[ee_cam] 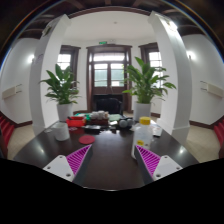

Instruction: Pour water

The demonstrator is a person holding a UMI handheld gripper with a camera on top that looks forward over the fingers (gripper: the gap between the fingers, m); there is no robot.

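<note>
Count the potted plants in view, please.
2: one tall leafy green potted plant in a white pot beyond the left tong, another beyond the right, flanking the door. Others may be hidden.

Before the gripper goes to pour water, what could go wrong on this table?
The gripper is open and holds nothing, well short of the things on the dark table.
1. The bottle stands just beyond the right finger; a careless approach might tip it.
2. The white cup and bowls crowd together, so spilled water could reach them.

tool (112,162) | fingers spread wide | level, pointing forward | holding nothing
</note>
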